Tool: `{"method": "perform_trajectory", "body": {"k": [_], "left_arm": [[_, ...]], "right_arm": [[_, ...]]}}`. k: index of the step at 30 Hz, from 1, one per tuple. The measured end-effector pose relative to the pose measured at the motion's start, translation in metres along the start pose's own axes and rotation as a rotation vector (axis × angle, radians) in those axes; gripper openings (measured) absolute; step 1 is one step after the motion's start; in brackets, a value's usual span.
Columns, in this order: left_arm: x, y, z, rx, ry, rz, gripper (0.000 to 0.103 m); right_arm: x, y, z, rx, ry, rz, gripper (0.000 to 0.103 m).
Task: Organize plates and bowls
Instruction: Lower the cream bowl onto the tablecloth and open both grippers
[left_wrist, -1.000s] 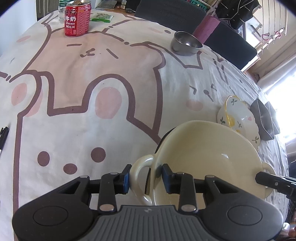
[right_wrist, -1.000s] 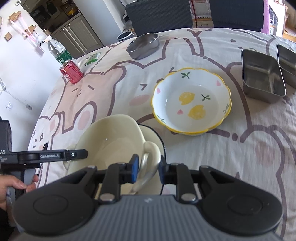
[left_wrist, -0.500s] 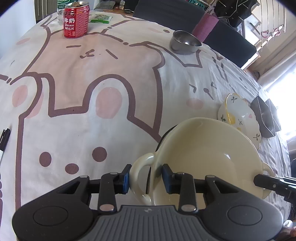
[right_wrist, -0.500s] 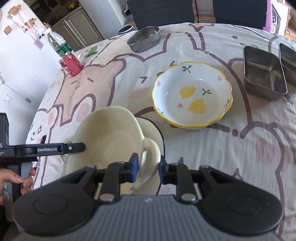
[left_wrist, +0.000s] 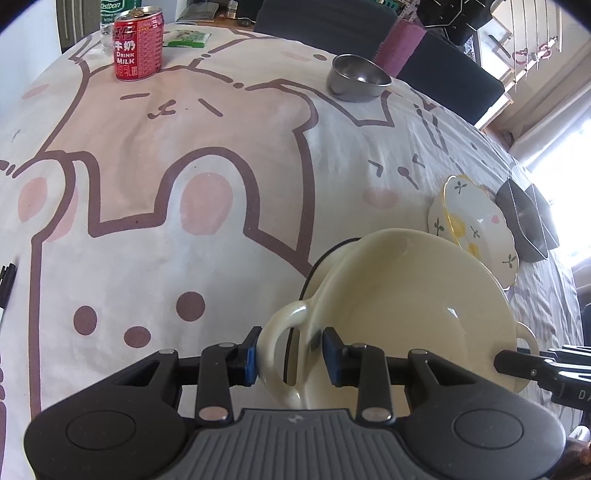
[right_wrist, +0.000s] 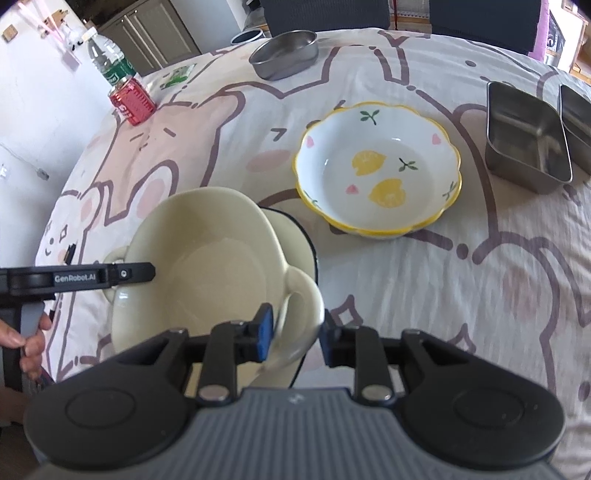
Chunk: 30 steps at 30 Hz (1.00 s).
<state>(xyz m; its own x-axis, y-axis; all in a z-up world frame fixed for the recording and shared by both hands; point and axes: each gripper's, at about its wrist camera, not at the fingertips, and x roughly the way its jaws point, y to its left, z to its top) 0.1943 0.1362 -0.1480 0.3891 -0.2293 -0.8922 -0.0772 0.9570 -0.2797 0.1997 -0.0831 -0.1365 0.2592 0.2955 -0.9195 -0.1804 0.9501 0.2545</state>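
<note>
Cream bowl (left_wrist: 406, 302) — "GenRobot.AI" left tongs (left_wrist: 290, 354) pinch one handle (left_wrist: 267, 332), right tongs (right_wrist: 295, 332) just spreading.

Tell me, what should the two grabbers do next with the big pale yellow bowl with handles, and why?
Probably open the left gripper too. The pale yellow two-handled ceramic bowl seems nested in the dark-rimmed dish, and the right gripper, astride one handle, has just been opening.

Black grippers, blue-padded fingers (left_wrist: 252, 360), grey ribbed bodies, silver screws, "GenRobot.AI" lettering
</note>
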Motion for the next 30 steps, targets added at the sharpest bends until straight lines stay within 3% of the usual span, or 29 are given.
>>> {"method": "perform_trajectory", "body": {"k": [16,30], "left_arm": [[0.003,-0.007,-0.001,0.046,0.025,-0.003,0.035],[0.001,-0.007,-0.001,0.054,0.028,0.008,0.036]], "right_arm": [[0.016,-0.004,0.000,0.018,0.077,-0.044,0.038],[0.017,-0.002,0.000,0.012,0.071,-0.052,0.039]]}}
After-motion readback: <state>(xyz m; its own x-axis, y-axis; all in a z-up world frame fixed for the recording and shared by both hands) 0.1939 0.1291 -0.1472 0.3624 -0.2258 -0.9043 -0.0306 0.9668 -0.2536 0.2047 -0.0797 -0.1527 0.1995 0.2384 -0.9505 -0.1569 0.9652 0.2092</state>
